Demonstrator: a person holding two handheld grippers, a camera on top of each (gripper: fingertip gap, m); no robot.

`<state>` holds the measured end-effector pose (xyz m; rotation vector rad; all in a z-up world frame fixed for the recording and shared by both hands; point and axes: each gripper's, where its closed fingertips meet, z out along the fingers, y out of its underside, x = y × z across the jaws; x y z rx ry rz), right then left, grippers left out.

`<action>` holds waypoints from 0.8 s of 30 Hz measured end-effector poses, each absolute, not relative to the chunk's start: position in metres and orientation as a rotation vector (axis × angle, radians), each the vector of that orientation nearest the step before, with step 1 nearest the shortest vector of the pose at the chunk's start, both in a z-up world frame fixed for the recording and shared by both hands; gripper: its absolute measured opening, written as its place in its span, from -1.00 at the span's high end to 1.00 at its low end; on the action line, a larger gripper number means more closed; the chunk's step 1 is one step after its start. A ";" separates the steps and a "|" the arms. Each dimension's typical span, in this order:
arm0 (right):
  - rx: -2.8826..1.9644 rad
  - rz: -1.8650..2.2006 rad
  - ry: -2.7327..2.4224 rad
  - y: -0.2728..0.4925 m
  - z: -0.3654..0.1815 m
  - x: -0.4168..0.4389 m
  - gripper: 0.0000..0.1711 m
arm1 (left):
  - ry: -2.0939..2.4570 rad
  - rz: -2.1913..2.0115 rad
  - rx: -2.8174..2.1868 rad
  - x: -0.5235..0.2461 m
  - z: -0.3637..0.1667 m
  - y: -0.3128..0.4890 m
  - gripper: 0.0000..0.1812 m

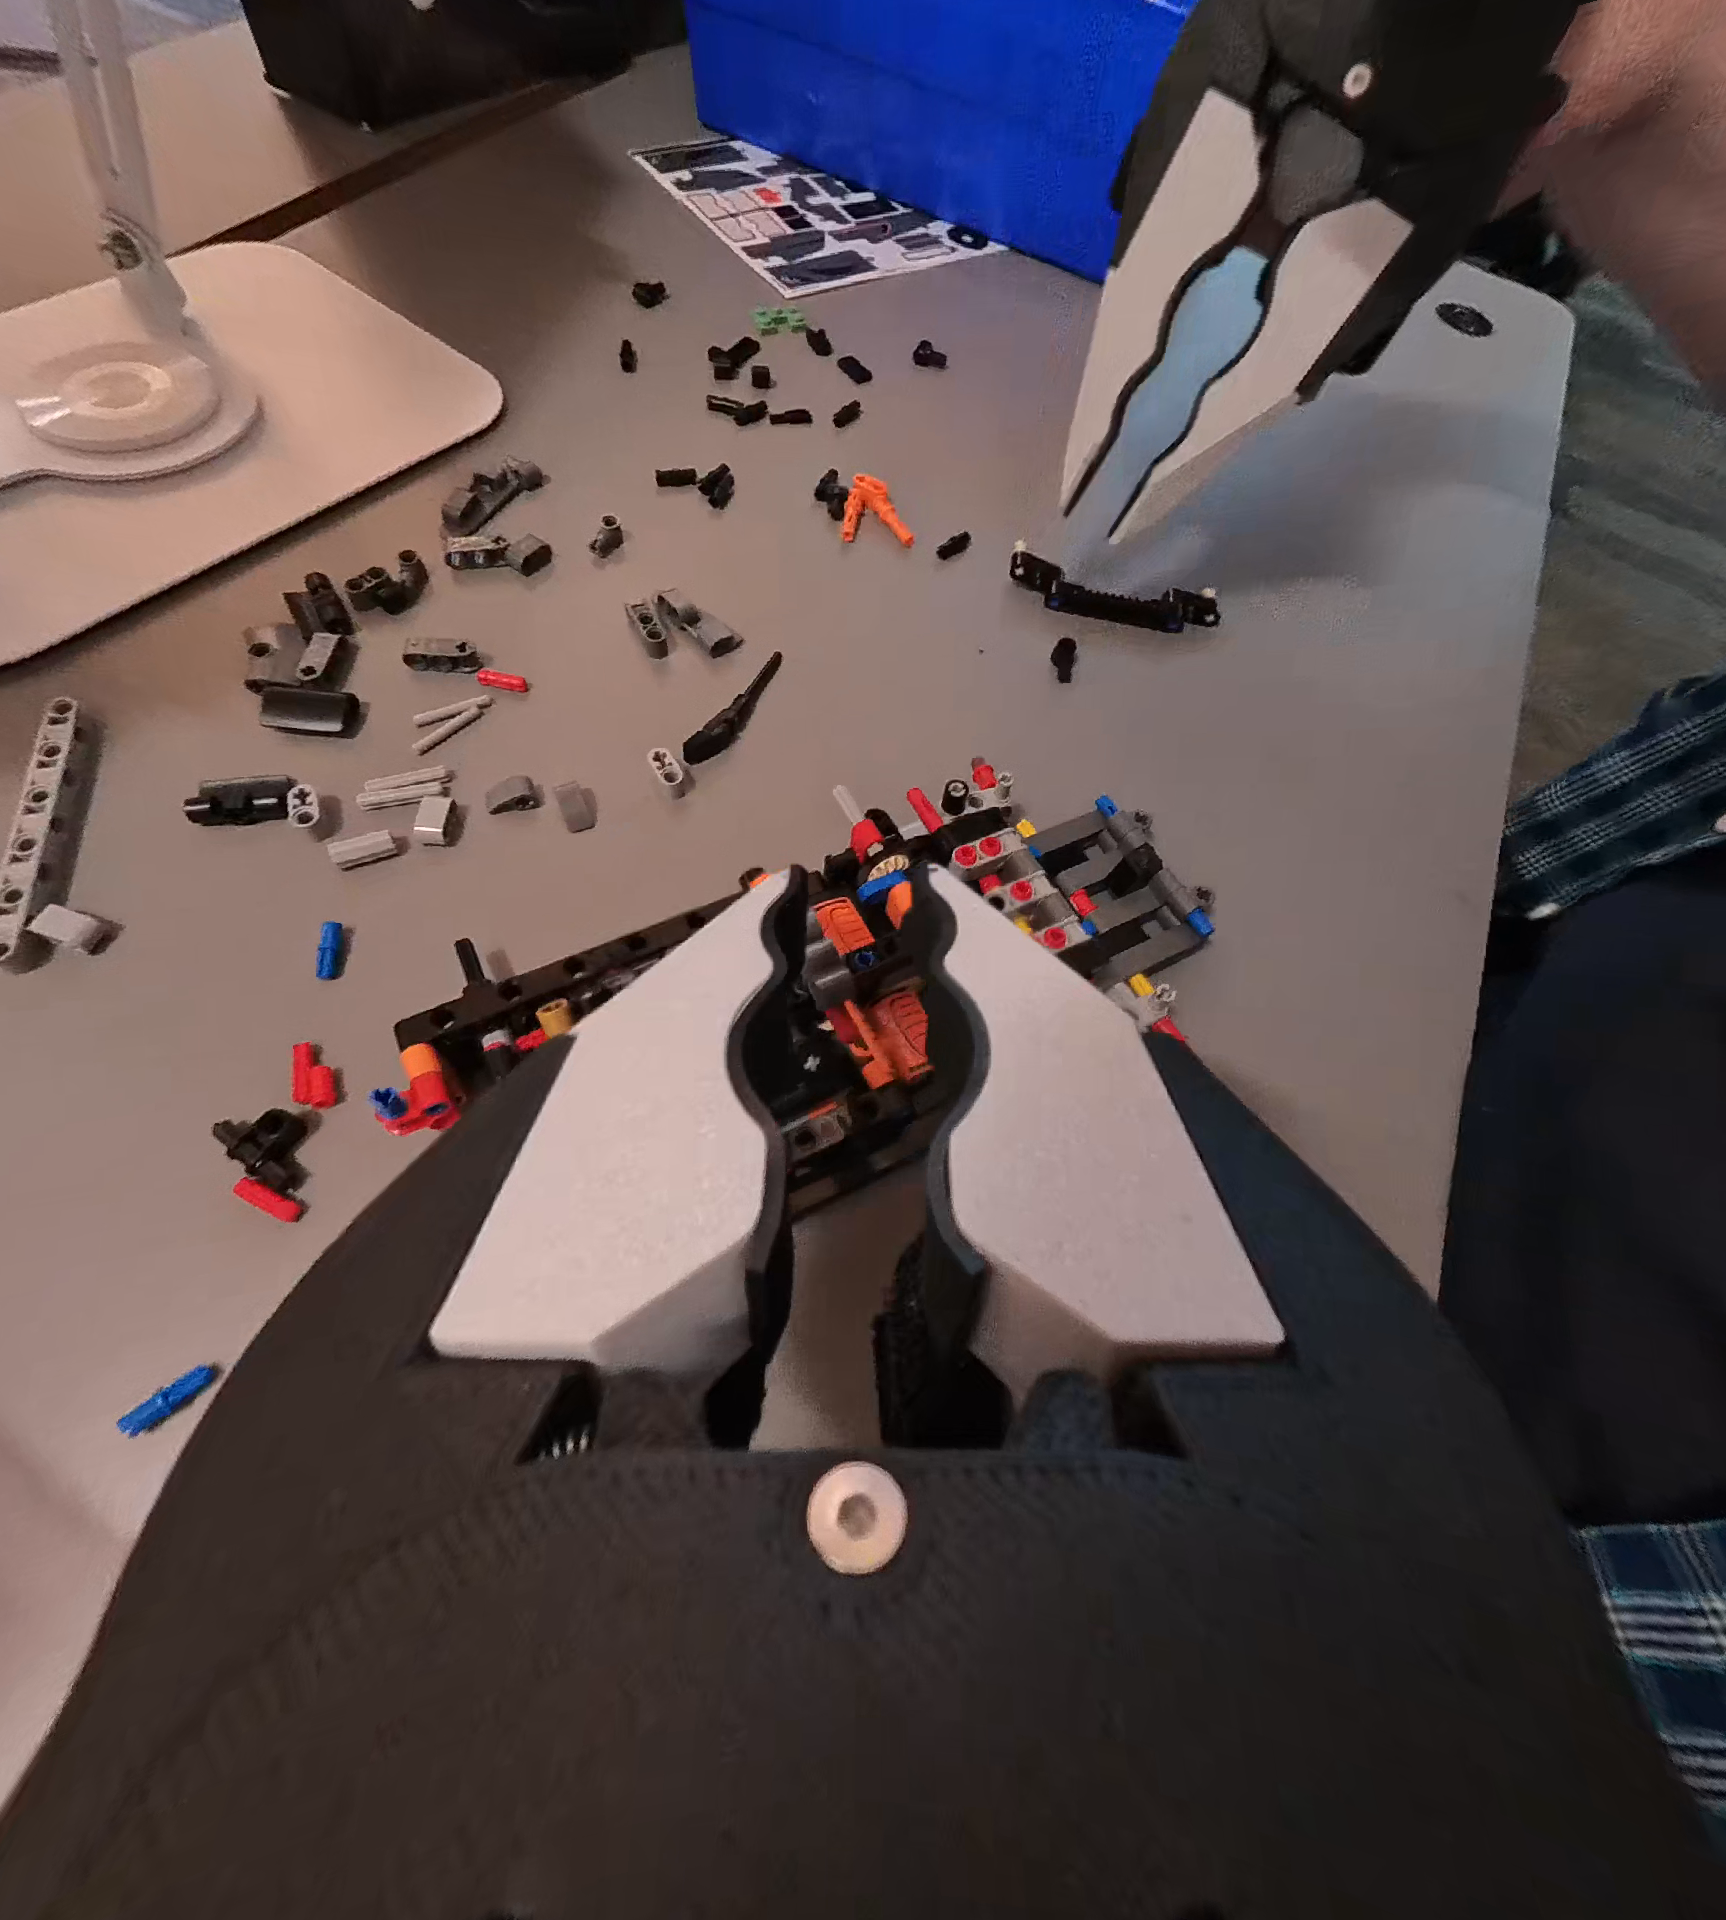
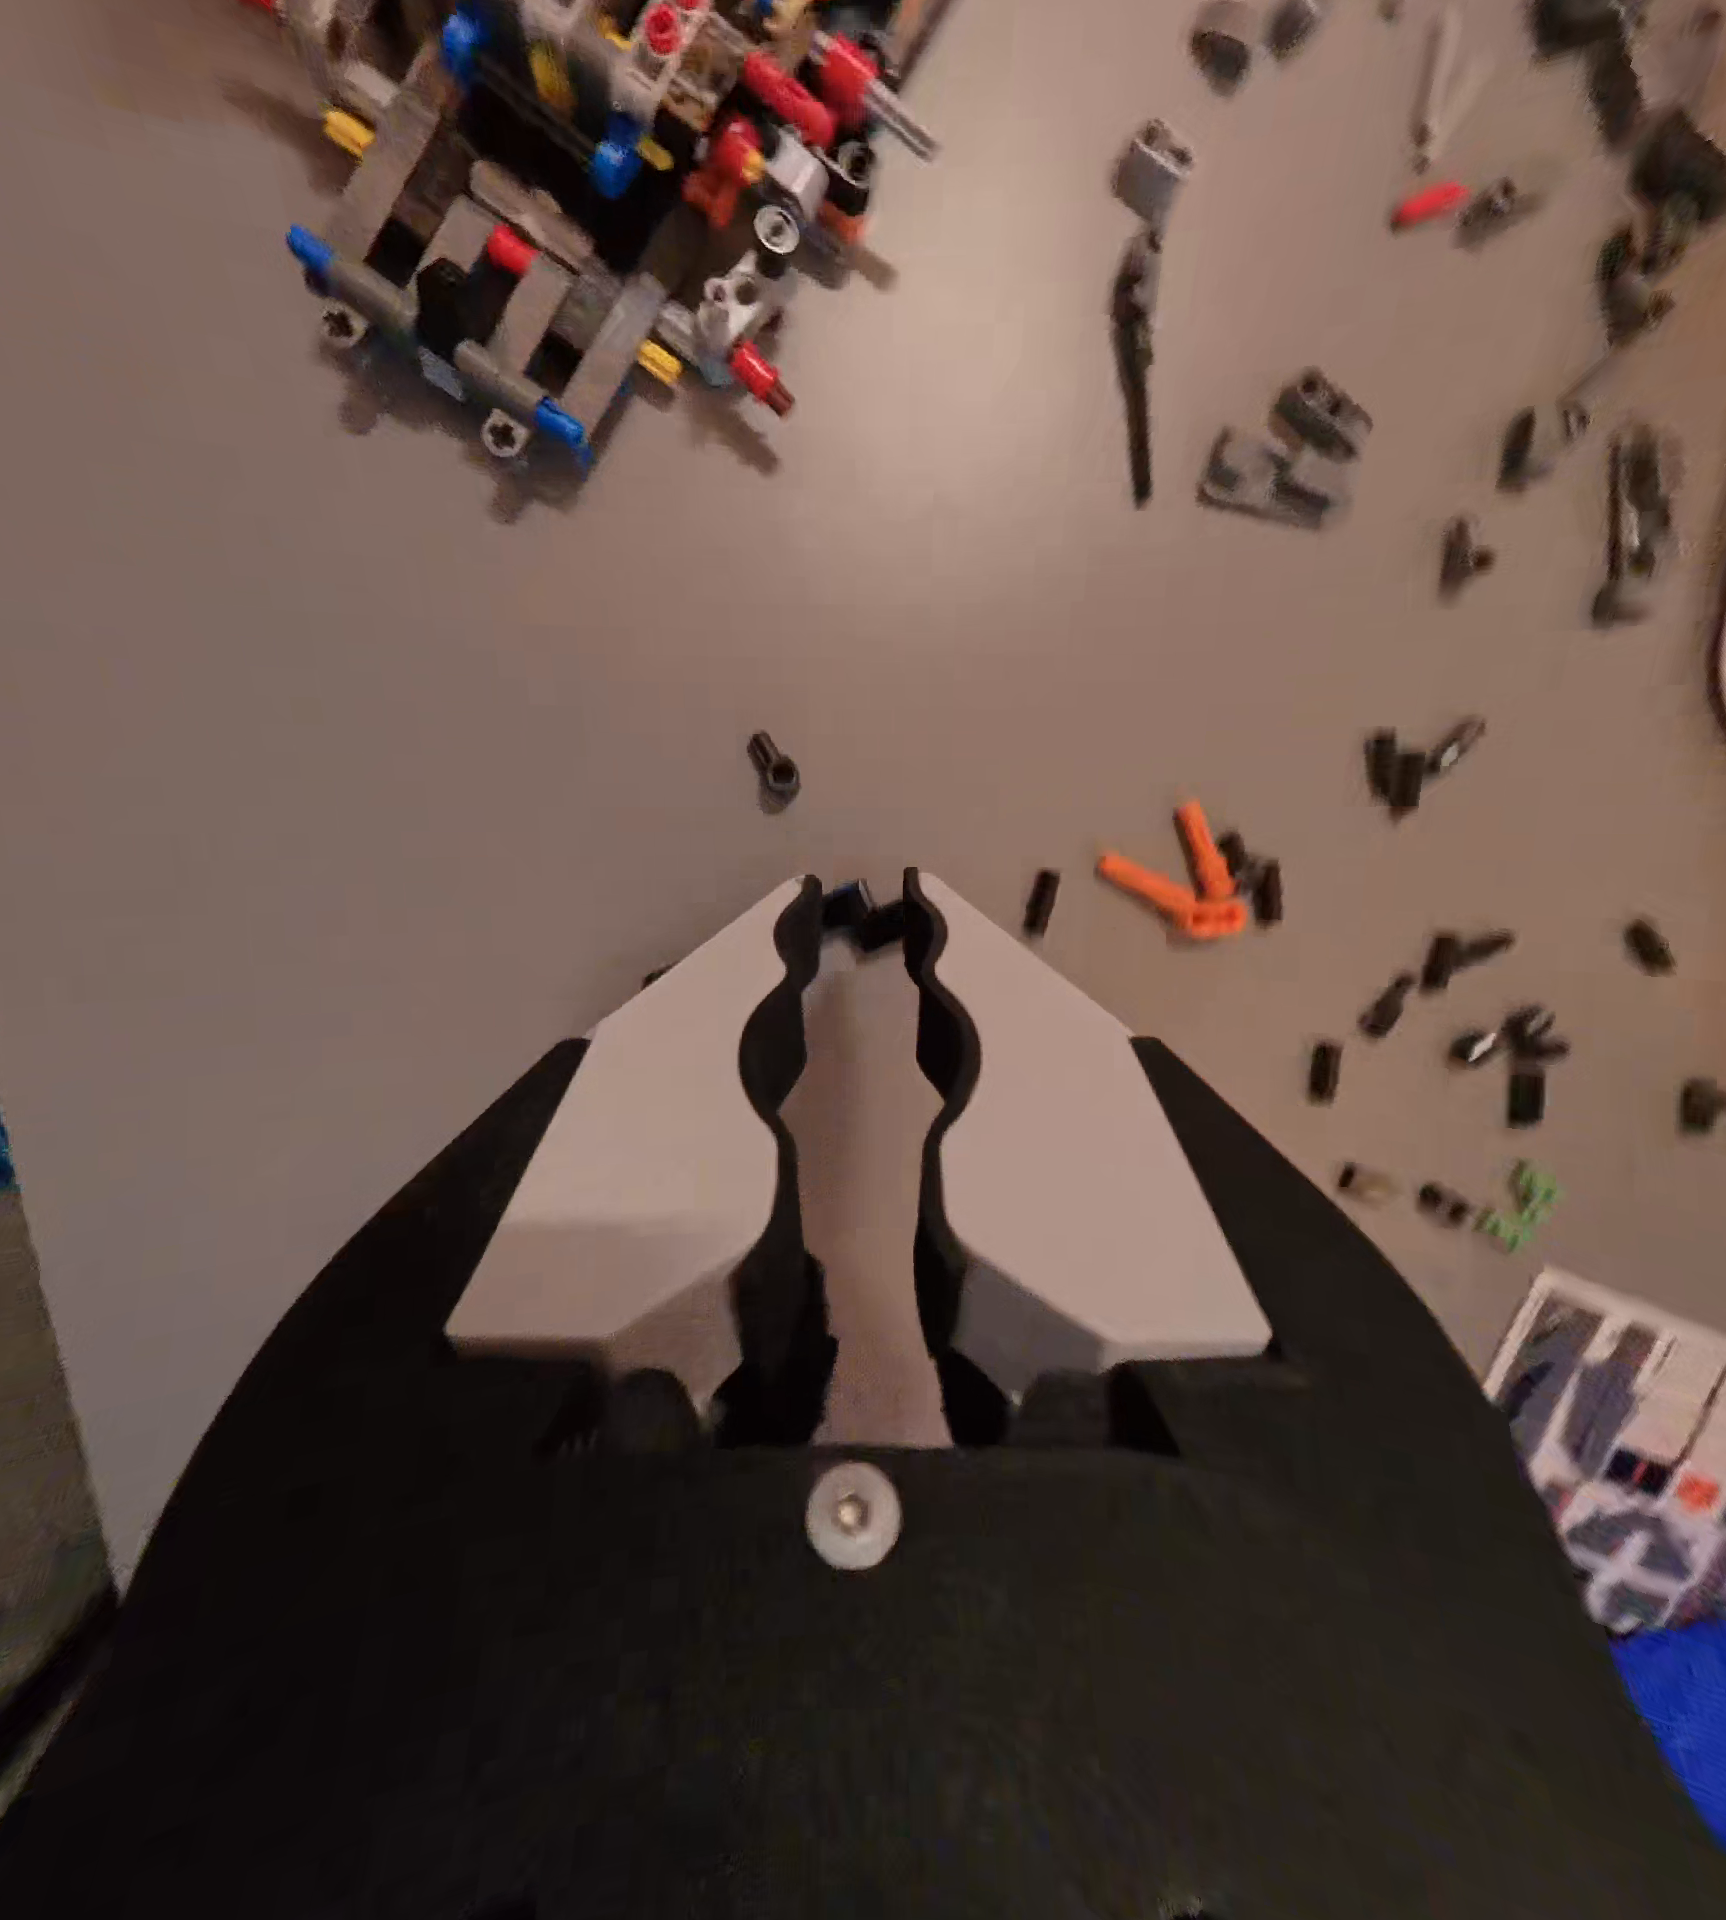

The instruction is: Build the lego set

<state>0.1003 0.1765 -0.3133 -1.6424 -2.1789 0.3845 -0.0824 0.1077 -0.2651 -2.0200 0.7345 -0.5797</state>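
A bare stretch of counter (image 2: 319, 644) lies open between the half-built model (image 2: 547, 208) and the right hand-held gripper (image 2: 859, 894); only one small black connector (image 2: 774, 771) sits there. Farther over, scattered loose pieces (image 1: 402, 675) crowd the counter. A lamp base (image 1: 111, 416) and blue box (image 1: 921, 114) block the far edge.

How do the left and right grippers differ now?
Left gripper sits low over the colourful build; right gripper points steeply down over a loose black rack. Left's fingers frame orange parts; right's frame only that rack. Both have grey fingers with wavy black pads.
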 end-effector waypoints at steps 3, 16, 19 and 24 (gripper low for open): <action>-1.756 0.355 -1.973 0.193 -0.308 0.121 0.86 | 0.764 -0.573 -2.011 -0.075 -0.264 0.110 0.80; -1.899 0.296 -1.632 0.234 -0.310 0.170 0.87 | 0.930 -0.610 -2.017 -0.005 -0.261 0.120 0.73; -1.879 0.344 -1.610 0.228 -0.312 0.165 0.90 | 1.044 -0.577 -2.061 0.028 -0.270 0.129 0.67; -1.842 0.397 -1.600 0.216 -0.316 0.162 0.92 | 1.164 -0.547 -2.192 0.069 -0.297 0.142 0.60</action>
